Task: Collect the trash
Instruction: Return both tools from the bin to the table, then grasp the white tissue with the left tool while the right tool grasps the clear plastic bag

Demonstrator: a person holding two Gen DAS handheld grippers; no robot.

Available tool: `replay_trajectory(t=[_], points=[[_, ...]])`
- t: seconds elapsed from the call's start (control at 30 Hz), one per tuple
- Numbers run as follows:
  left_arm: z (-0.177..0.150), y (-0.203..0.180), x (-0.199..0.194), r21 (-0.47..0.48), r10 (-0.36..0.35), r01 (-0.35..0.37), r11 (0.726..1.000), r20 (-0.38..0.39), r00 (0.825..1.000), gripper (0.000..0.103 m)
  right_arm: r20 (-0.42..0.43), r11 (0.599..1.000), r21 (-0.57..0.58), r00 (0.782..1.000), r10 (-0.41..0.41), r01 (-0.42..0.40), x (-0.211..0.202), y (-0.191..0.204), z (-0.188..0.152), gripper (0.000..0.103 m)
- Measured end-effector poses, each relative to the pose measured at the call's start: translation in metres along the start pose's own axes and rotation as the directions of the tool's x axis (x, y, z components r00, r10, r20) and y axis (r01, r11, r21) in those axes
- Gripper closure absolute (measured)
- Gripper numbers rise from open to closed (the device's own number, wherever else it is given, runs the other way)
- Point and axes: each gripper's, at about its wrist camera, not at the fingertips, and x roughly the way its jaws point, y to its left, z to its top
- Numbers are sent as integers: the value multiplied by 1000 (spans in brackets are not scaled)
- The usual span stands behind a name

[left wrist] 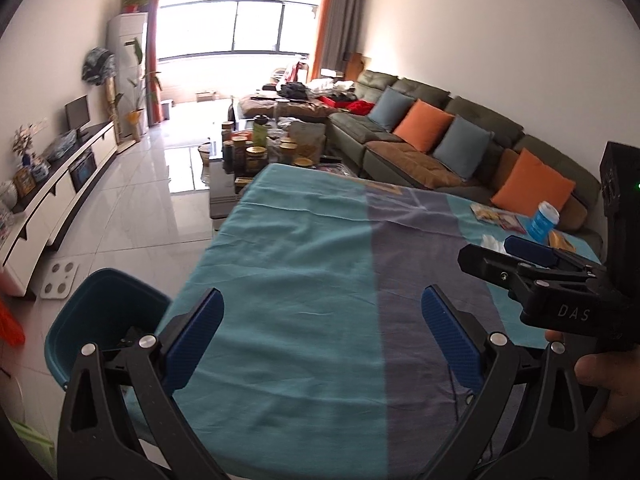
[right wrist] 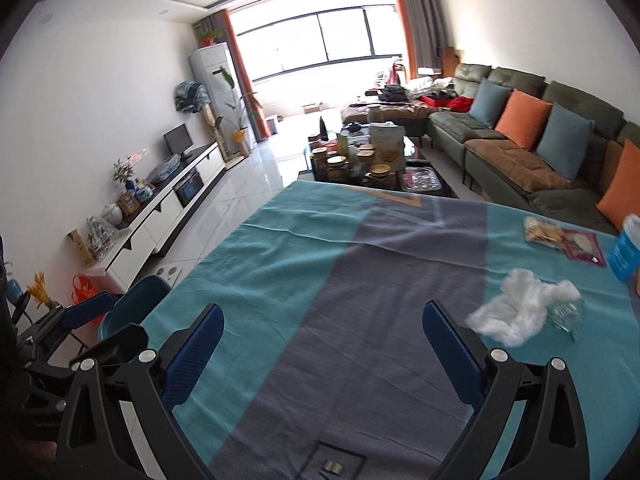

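Observation:
A table under a teal and grey cloth [left wrist: 300,260] fills both views. The trash lies at its far right. There I see a crumpled white tissue [right wrist: 520,312], a scrap of clear plastic [right wrist: 568,314], a snack wrapper [right wrist: 560,238] and a blue cup [right wrist: 626,250]. My right gripper [right wrist: 324,336] is open and empty over the grey stripe, left of the tissue. My left gripper [left wrist: 324,332] is also open and empty, over the cloth near the table's left side. In the left wrist view the right gripper [left wrist: 500,254] partly hides the tissue [left wrist: 493,242].
A teal plastic tub [left wrist: 100,320] stands at the table's left edge, over the tiled floor. Beyond the far edge is a low table crowded with jars [right wrist: 360,160]. A green sofa with cushions [right wrist: 540,152] runs along the right, and a TV cabinet [left wrist: 60,200] along the left wall.

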Motion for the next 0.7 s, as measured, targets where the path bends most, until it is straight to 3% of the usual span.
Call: replay_trajectory(t=[0.23, 0.7], points=[[-6, -50, 24, 82, -38, 41, 996, -46, 998, 6, 26, 993, 98, 997, -70, 67, -29, -44, -25, 7], [-1, -99, 47, 167, -87, 99, 981, -74, 993, 6, 46, 955, 226, 977, -208, 192, -74, -106, -62, 7]])
